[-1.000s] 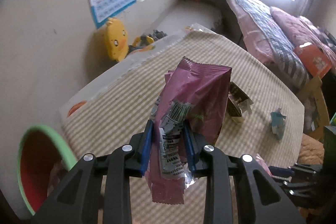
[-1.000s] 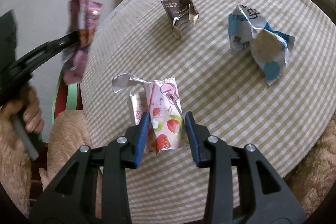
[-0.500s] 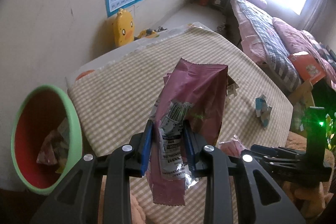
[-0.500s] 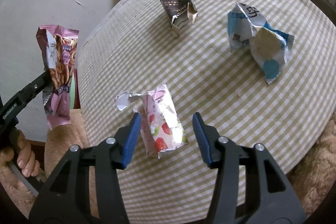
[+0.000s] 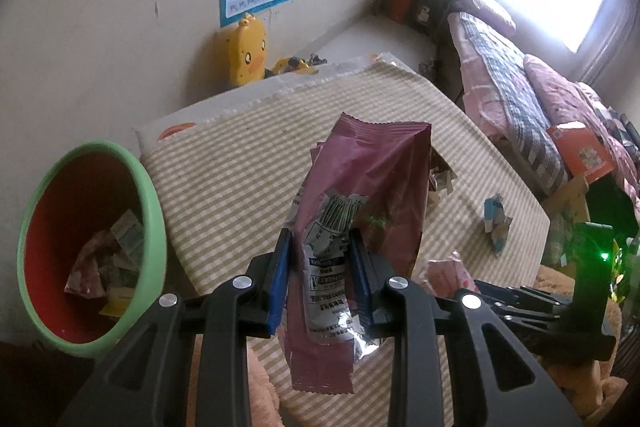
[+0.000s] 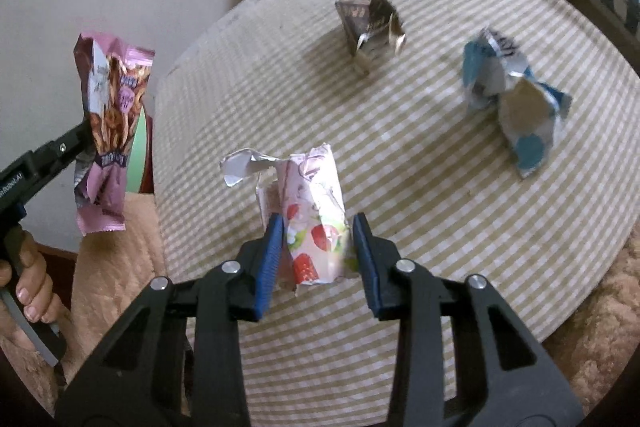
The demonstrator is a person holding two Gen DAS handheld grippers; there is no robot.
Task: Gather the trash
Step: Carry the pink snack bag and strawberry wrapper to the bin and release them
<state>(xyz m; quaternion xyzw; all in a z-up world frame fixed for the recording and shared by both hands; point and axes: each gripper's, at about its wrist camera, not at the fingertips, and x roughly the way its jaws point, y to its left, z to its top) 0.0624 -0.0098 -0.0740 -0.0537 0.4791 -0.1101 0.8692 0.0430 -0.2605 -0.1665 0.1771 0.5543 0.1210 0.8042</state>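
The left claw (image 5: 320, 275) is pinching a crinkled maroon-and-silver foil snack bag (image 5: 360, 203), held upright in the air beside the worktop edge; the bag's lower end hangs below the blue pads, and its bulk hides part of the worktop behind it. In the right wrist view the same bag (image 6: 108, 131) is seen from its printed side, with the person's left hand (image 6: 24, 267) cut off at the frame edge. The right claw (image 6: 318, 247) is spread, its jaws either side of a crumpled pink strawberry-print wrapper (image 6: 308, 215) lying on the beige checked worktop (image 6: 420, 227); contact cannot be confirmed. Farther out lie a torn dark brown wrapper (image 6: 370, 27) and a crumpled blue-and-white wrapper (image 6: 512, 99), both slightly blurred. A green-rimmed red bin (image 5: 88, 251) stands beside the worktop, holding scraps too small to identify.
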